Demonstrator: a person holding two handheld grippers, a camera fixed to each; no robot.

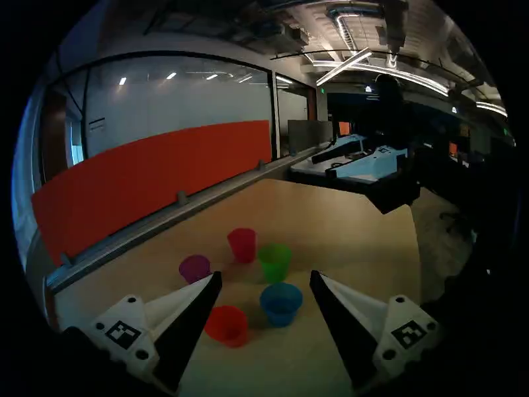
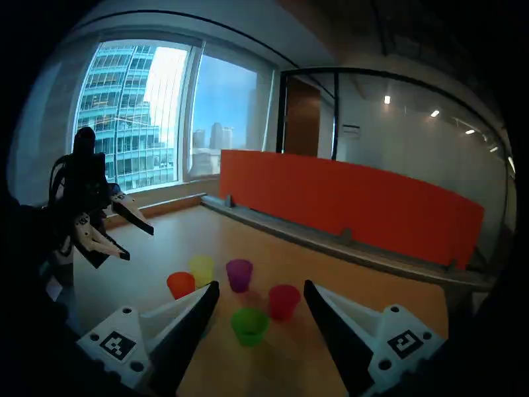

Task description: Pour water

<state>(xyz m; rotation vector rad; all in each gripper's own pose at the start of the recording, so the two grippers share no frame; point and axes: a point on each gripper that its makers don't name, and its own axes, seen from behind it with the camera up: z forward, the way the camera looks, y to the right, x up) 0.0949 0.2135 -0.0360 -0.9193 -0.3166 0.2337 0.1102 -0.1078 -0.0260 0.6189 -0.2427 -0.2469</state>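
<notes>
The left gripper (image 1: 264, 274) hangs wide open and empty above the pale wooden counter (image 1: 344, 218), small blue plastic cup (image 1: 281, 303) at its 6 o'clock, while the right gripper (image 2: 260, 284), equally wide and empty, has the small green plastic cup (image 2: 249, 325) at its 6 o'clock.

Dim room, bright window glare, fisheye-warped edges.

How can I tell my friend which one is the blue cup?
Find the wooden table beside the long orange panel, where small plastic cups stand in a bunch. In the left gripper view, the blue cup stands on the near side, just in front of the green cup, with the orange cup to its left. It is the only blue one.
</notes>
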